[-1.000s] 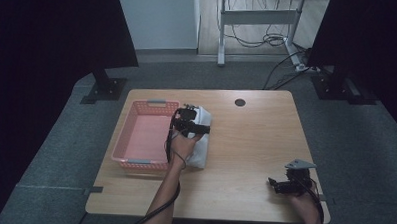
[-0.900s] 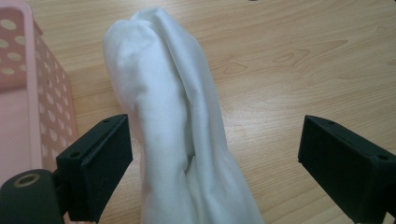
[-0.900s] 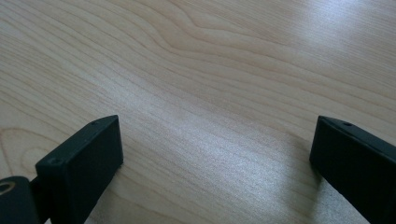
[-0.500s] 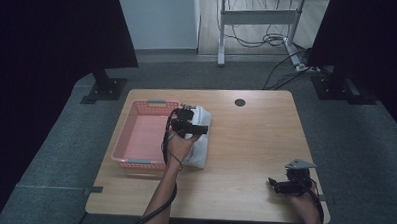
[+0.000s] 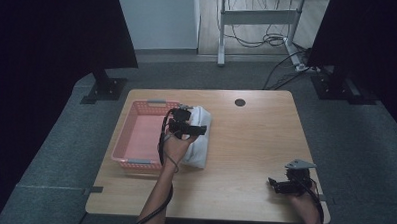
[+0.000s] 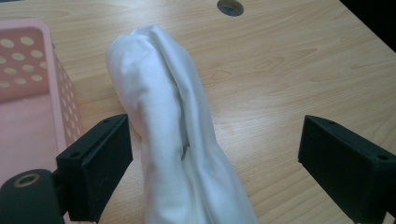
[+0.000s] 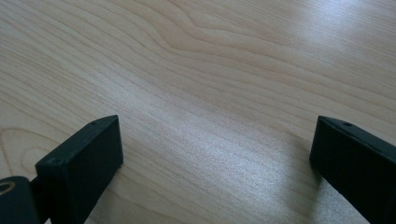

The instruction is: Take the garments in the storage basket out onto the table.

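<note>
1. I see a wooden table (image 5: 245,143) on grey floor.
2. The white cloth (image 6: 168,130) lies bunched just beside the pink basket (image 6: 32,93).
3. My left gripper (image 6: 215,154) hangs over it, jaws apart.
4. My right gripper (image 7: 215,158) sits well apart, jaws wide, empty.

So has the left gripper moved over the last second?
Yes, slightly. The left gripper has shifted toward the table's right, away from the pink basket, above the white cloth.
</note>
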Tool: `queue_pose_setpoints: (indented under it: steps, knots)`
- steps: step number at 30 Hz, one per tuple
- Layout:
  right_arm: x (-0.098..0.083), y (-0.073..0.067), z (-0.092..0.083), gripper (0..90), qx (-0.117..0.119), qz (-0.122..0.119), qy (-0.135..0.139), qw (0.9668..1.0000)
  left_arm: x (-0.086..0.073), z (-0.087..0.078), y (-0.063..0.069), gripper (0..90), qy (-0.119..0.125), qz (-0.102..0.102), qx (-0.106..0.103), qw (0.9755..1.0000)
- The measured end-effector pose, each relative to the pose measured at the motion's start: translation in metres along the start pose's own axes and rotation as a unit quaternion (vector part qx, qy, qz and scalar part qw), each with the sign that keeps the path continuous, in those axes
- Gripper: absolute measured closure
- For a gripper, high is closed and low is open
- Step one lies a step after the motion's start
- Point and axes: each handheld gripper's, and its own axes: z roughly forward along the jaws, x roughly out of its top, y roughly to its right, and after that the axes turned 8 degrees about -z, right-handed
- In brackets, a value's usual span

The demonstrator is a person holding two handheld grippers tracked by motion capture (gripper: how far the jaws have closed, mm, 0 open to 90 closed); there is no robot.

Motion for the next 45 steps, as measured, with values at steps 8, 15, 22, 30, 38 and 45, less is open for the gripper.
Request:
queue_pose_setpoints:
  steps: [8,15,22,30,38,45]
  knots:
    - [0.000,0.000,0.000,2.1,0.000,0.000,0.000,1.0000,-0.004,-0.012,-0.005,9.6,0.006,0.002,-0.007,1.0000]
    - [0.000,0.000,0.000,2.2,0.000,0.000,0.000,1.0000,-0.009,-0.019,-0.009,9.7,0.007,0.006,-0.017,0.9998]
    - [0.000,0.000,0.000,2.1,0.000,0.000,0.000,1.0000,-0.012,-0.030,-0.014,9.7,0.014,0.006,-0.024,0.9996]
    - [0.000,0.000,0.000,2.2,0.000,0.000,0.000,1.0000,-0.016,-0.038,-0.017,9.7,0.015,0.011,-0.026,0.9995]
    - [0.000,0.000,0.000,2.2,0.000,0.001,-0.001,1.0000,-0.022,-0.044,-0.022,9.8,0.013,0.014,-0.029,0.9994]
    - [0.000,0.000,0.000,2.2,0.000,0.000,0.000,1.0000,-0.027,-0.053,-0.029,9.8,0.019,0.009,-0.034,0.9992]
